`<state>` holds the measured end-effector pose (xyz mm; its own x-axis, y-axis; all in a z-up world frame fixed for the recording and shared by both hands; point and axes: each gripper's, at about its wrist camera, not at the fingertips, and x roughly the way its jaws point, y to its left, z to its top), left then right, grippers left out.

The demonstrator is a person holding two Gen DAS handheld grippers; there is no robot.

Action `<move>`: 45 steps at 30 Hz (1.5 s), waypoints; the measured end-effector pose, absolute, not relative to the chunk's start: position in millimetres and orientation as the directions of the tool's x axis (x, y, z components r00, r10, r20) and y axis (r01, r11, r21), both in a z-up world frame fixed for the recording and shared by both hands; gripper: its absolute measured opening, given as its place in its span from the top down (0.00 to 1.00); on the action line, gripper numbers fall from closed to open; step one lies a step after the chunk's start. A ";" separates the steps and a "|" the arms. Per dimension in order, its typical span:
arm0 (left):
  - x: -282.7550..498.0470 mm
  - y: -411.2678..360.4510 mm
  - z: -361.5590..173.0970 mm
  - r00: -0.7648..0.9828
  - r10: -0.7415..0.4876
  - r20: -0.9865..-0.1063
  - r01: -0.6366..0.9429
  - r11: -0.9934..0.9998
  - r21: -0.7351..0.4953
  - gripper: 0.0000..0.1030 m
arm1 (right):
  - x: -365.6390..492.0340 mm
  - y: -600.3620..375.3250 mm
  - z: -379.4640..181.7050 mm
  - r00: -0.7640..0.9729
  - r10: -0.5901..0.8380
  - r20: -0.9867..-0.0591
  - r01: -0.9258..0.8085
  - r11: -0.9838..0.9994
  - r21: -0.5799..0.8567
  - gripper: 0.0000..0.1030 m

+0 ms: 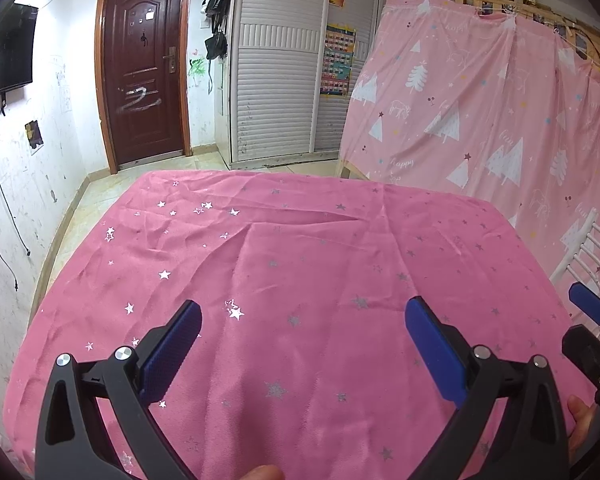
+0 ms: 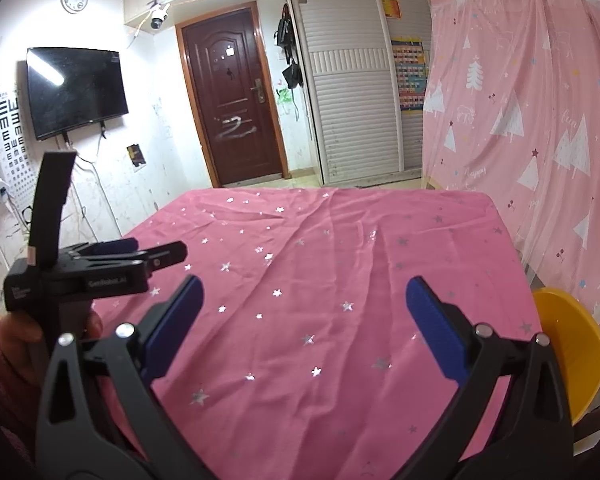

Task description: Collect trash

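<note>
left wrist view looks along the left gripper [image 1: 304, 344], a black two-finger tool with blue ribbed pads, held low over the pink cloth-covered table with silver stars [image 1: 300, 248]. its fingers stand wide apart with nothing between them, probably so it is ready to close on whatever turns up. at the right edge of this view the right gripper [image 1: 588, 308] shows only as a blue tip and black frame, just beside the left one.

from the right wrist view, the right gripper [image 2: 304, 320] is likewise spread wide and empty, hovering over the near half of the cloth. the two tools sit side by side, which reads as a resting pose facing the table.

the trash itself cannot be found: the cloth is bare apart from wrinkles and printed stars. a round yellow plastic basin [image 2: 576, 344] sits just off the table's right edge, near the right gripper; it may be the place for rubbish, though that is a guess. i judge the collecting is either not begun or already finished.
</note>
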<state>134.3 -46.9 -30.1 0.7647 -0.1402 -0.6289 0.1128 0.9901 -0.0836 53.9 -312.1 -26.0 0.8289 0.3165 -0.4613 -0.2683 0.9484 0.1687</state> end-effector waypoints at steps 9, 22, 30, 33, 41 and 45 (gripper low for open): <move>134.5 -46.9 -30.6 0.763 -0.138 -0.631 0.111 0.990 -0.083 0.08 | 54.0 -312.2 -26.2 0.828 0.318 -0.461 -0.271 0.948 0.169 0.05; 135.1 -46.6 -32.3 0.761 -0.138 -0.634 0.112 0.990 -0.082 0.08 | 54.9 -312.3 -26.0 0.828 0.319 -0.462 -0.273 0.948 0.165 0.05; 134.9 -46.9 -31.5 0.761 -0.139 -0.633 0.113 0.990 -0.082 0.08 | 54.3 -312.2 -25.9 0.827 0.319 -0.462 -0.273 0.948 0.165 0.05; 134.9 -47.1 -31.5 0.761 -0.139 -0.634 0.113 0.990 -0.081 0.08 | 54.3 -312.2 -25.8 0.828 0.319 -0.462 -0.273 0.948 0.164 0.05; 133.2 -47.3 -33.6 0.763 -0.146 -0.629 0.121 0.989 -0.083 0.08 | 54.6 -312.1 -26.1 0.827 0.318 -0.463 -0.273 0.948 0.163 0.05; 130.2 -49.5 -31.7 0.773 -0.146 -0.617 0.130 0.989 -0.071 0.08 | 54.4 -312.0 -25.9 0.828 0.318 -0.462 -0.273 0.948 0.164 0.05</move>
